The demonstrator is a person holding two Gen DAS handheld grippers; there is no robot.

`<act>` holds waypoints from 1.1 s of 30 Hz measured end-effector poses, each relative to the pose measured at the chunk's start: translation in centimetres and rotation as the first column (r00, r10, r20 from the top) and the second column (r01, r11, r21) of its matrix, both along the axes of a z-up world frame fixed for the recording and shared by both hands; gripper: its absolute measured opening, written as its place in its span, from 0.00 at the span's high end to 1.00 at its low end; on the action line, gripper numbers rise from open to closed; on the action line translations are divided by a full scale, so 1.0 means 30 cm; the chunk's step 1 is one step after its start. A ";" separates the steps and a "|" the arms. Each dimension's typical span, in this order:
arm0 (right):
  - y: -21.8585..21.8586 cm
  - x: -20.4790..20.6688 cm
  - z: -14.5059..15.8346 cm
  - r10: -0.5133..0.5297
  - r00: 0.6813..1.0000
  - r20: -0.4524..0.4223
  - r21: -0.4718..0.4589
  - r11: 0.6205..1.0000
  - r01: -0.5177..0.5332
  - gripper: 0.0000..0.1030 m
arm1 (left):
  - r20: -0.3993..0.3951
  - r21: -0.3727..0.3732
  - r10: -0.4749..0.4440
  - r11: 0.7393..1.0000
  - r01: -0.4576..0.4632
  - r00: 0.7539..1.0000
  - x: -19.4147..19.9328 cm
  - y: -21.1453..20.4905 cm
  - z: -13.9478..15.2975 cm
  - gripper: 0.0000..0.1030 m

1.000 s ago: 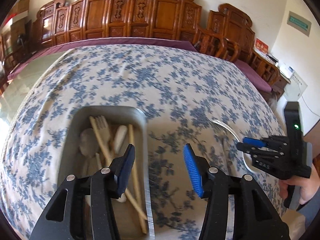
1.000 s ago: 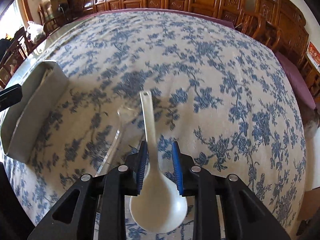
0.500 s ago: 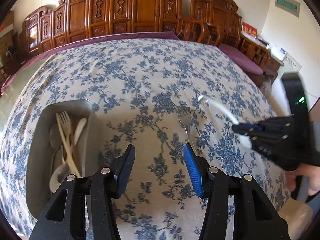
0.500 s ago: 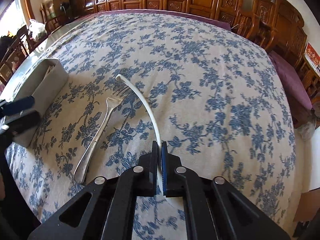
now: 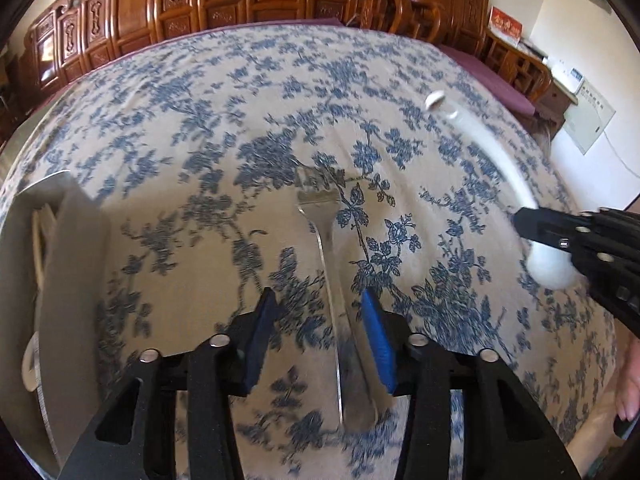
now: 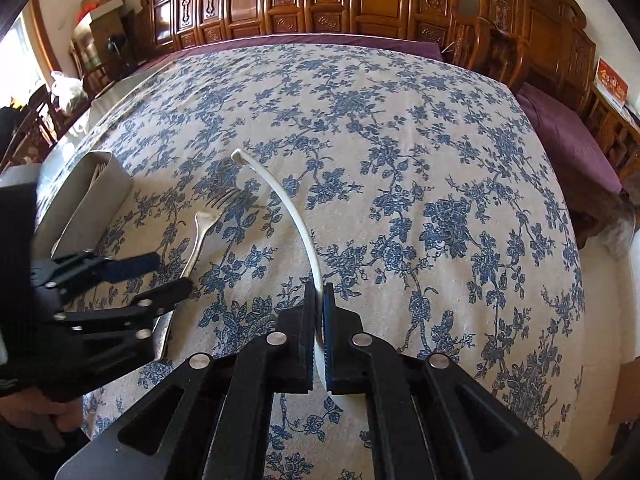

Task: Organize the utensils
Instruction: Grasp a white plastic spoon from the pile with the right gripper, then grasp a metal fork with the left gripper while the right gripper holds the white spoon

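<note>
- Fork [image 5: 320,216] flat on our tablecloth [image 5: 240,128], right of the tray [image 5: 68,248]; our left gripper [image 5: 316,336] closing around its handle, not touching.
- Right gripper [image 6: 319,320] pinching the white spoon [image 6: 288,200], right of the fork.

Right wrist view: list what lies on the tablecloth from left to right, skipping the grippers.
Metal tray → metal fork → white spoon, held off the cloth by the right gripper.

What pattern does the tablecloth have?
Blue flowers and leaves on a beige tablecloth, clearest in the right wrist view.
</note>
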State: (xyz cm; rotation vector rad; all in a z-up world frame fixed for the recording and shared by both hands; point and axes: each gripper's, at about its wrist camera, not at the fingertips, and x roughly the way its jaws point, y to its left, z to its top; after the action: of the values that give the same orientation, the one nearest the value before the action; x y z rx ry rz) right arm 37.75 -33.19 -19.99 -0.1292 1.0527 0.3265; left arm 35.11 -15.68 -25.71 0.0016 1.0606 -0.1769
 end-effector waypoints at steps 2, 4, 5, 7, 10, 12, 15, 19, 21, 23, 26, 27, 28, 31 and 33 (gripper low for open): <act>-0.006 0.004 -0.002 -0.001 1.000 0.000 0.009 1.000 0.001 0.96 | 0.006 0.024 -0.013 1.000 0.013 1.000 0.017 -0.021 0.004 0.65; -0.009 0.007 -0.005 0.001 1.000 -0.001 0.011 1.000 -0.001 0.96 | 0.008 0.042 -0.007 0.999 0.007 1.000 0.032 -0.027 0.007 0.76; -0.009 0.008 -0.007 0.003 1.000 -0.002 0.012 1.000 -0.003 0.96 | 0.008 0.057 -0.007 0.998 0.006 1.000 0.036 -0.030 0.009 0.80; -0.007 0.007 -0.010 0.006 1.000 -0.004 0.014 1.000 -0.006 0.96 | 0.005 0.053 -0.020 0.998 0.019 1.000 0.035 -0.028 0.011 0.89; -0.002 0.000 -0.012 0.007 1.000 -0.004 0.019 1.000 -0.007 0.96 | 0.003 0.059 -0.028 0.998 0.028 1.000 0.031 -0.018 0.011 0.94; 0.004 -0.011 -0.013 0.007 1.000 -0.004 0.022 1.000 -0.007 0.96 | -0.009 0.044 -0.031 0.999 0.031 0.999 0.024 0.001 0.013 0.94; 0.019 -0.030 -0.015 0.011 1.000 -0.005 0.017 1.000 -0.011 0.96 | -0.008 0.033 -0.025 0.999 0.026 1.000 0.013 0.034 0.017 0.94; 0.042 -0.053 -0.003 0.006 1.000 -0.003 0.026 1.000 -0.006 0.96 | 0.010 0.041 -0.024 0.999 0.023 1.000 -0.014 0.073 0.041 0.94; 0.065 -0.067 0.007 0.011 1.000 0.003 0.022 1.000 -0.011 0.96 | 0.027 0.045 -0.020 0.999 0.019 0.999 -0.032 0.100 0.066 0.94; 0.091 -0.080 0.022 0.017 1.000 0.007 0.019 1.000 -0.017 0.96 | 0.037 0.041 -0.013 0.999 0.012 0.999 -0.044 0.129 0.090 0.94; 0.127 -0.096 0.049 0.026 0.999 0.019 0.023 0.999 -0.026 0.96 | 0.057 0.035 -0.005 0.999 0.003 0.998 -0.062 0.169 0.130 0.94; 0.136 -0.100 0.057 0.028 0.999 0.022 0.024 0.999 -0.028 0.96 | 0.063 0.032 -0.002 0.999 0.000 0.998 -0.068 0.184 0.145 0.94; 0.153 -0.103 0.068 0.030 0.999 0.026 0.026 0.999 -0.031 0.96 | 0.070 0.029 0.001 1.000 -0.003 0.998 -0.076 0.198 0.158 0.94; 0.190 -0.111 0.093 0.034 0.999 0.035 0.036 0.999 -0.036 0.96 | 0.090 0.024 0.007 1.000 -0.009 0.996 -0.096 0.238 0.202 0.94; 0.219 -0.116 0.109 0.037 0.998 0.041 0.044 0.998 -0.039 0.96 | 0.103 0.022 0.011 1.000 -0.013 0.995 -0.108 0.265 0.230 0.94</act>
State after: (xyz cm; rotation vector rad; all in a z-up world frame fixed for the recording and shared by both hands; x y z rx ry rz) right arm 34.27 -26.61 -16.70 -0.1147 1.0032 0.3803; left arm 31.89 -7.73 -18.81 0.0245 0.9592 -0.1528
